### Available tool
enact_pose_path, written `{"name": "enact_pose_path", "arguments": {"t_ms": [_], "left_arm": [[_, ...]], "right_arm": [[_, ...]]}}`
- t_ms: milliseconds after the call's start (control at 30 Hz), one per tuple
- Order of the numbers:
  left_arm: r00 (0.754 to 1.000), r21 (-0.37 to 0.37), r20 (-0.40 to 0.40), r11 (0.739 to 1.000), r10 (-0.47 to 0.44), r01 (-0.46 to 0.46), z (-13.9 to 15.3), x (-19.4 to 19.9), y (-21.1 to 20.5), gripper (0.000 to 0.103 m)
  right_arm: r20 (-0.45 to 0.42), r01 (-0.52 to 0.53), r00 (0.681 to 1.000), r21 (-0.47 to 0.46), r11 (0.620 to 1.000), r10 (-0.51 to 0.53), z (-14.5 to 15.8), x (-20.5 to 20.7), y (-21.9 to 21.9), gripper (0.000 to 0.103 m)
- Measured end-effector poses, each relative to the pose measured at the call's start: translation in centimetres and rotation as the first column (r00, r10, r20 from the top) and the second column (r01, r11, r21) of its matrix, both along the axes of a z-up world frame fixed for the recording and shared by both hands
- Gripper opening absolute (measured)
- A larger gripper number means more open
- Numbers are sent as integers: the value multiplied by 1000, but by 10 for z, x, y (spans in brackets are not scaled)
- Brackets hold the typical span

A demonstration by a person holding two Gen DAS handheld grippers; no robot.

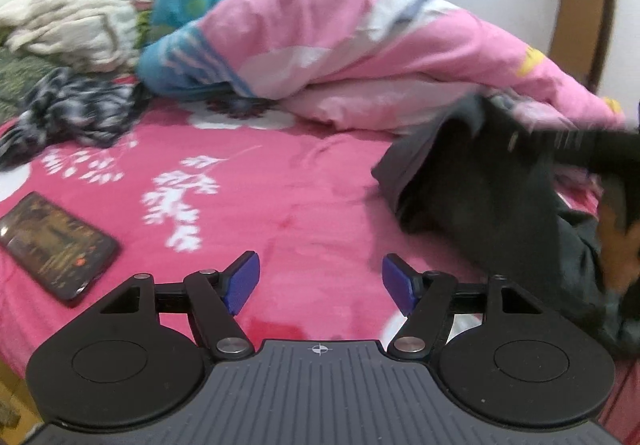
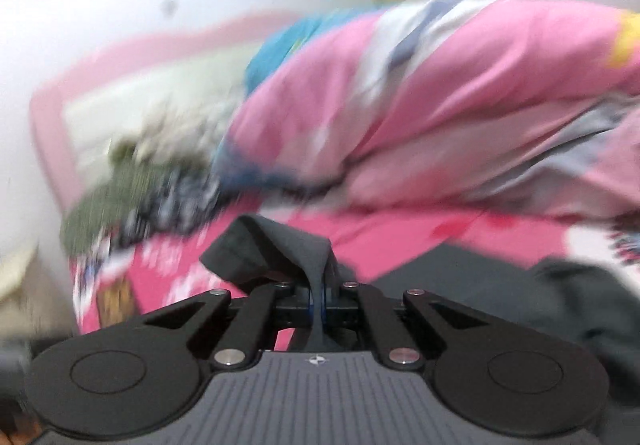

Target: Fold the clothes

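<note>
Left wrist view: left gripper (image 1: 320, 281), blue fingers (image 1: 243, 281) spread wide, holding nothing, above the pink floral bed sheet (image 1: 280, 197). Dark garment (image 1: 492, 205) lies bunched at right on the bed, its far edge lifted, blurred and cut off by the frame. Smartphone (image 1: 56, 245) at left, screen unreadable. Pink-and-blue quilt (image 1: 340, 45) heaped behind; cream knit (image 1: 68, 25) and black-and-white cloth (image 1: 76, 109) at far left.

Right wrist view: heavily blurred. Right gripper (image 2: 319, 295), fingers pinched together on a fold of the dark garment (image 2: 280, 249), which hides the finger pads. Quilt (image 2: 440, 105) behind.
</note>
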State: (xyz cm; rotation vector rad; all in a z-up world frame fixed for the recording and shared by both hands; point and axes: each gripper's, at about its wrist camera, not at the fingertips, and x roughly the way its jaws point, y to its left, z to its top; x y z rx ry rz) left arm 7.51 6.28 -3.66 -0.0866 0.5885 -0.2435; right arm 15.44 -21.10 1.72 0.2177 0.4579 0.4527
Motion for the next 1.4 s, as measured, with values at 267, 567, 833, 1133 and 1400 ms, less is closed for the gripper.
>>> {"name": "enact_pose_path", "arguments": {"t_ms": [267, 567, 833, 1133, 1400], "left_arm": [[984, 18, -64, 985, -168, 170, 1, 20, -62, 68], [937, 15, -135, 945, -321, 326, 3, 51, -134, 68], [888, 15, -199, 904, -416, 427, -12, 69, -178, 68], [881, -19, -202, 902, -427, 432, -22, 87, -195, 67], [881, -97, -167, 896, -443, 433, -26, 97, -206, 66]], "right_arm": [[94, 298, 944, 160, 941, -315, 39, -18, -145, 1], [53, 570, 797, 260, 779, -601, 28, -74, -286, 1], [-44, 740, 660, 206, 640, -750, -12, -101, -354, 2], [-111, 727, 674, -80, 682, -731, -24, -108, -326, 73], [96, 520, 852, -48, 853, -515, 6, -158, -272, 93]]}}
